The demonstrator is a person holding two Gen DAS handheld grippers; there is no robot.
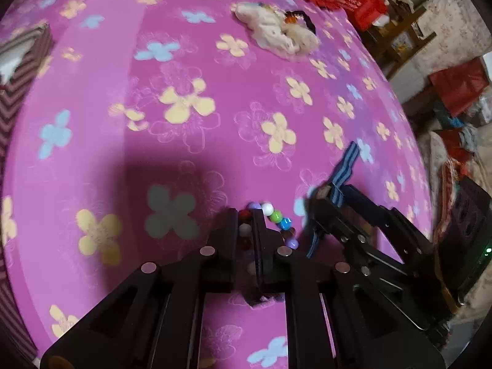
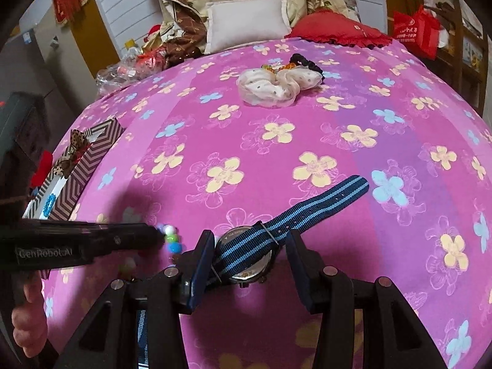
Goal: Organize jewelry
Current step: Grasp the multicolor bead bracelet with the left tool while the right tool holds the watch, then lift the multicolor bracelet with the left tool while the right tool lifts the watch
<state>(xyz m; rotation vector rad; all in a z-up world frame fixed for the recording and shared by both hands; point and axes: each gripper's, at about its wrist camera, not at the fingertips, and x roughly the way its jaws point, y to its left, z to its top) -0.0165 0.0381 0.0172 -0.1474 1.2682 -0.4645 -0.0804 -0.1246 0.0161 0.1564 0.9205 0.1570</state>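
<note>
The left gripper (image 1: 246,215) has its jaws drawn nearly together on a bead bracelet (image 1: 278,221) (a string of white, green, blue and purple beads), down at the pink flowered bedsheet (image 1: 184,61). Some beads sit in the narrow slot between the jaws, while the rest of the loop curls out to the right of them.

Just beside it, the right gripper (image 2: 250,255) stands with its jaws about half apart around a wristwatch (image 2: 246,255). The watch case lies between the jaws on the sheet; whether the pads actually press on it I cannot tell. Its blue striped strap (image 2: 323,203) runs across the case and stretches away from the jaws, up and to the right, lying flat, so the watch's long axis runs diagonally.

At the left edge of the bed sits a chevron-patterned gift box (image 2: 83,166), open, with a leopard-print bow (image 2: 72,150) in it and a small blue thing lower down that I cannot make out.

Well apart, farther up the bed, a white dotted scrunchie (image 2: 276,86) lies in a heap, touching a black hair tie (image 2: 307,61) and a bit of orange beadwork (image 2: 276,67). A red cushion (image 2: 335,32) lies beyond them.
</note>
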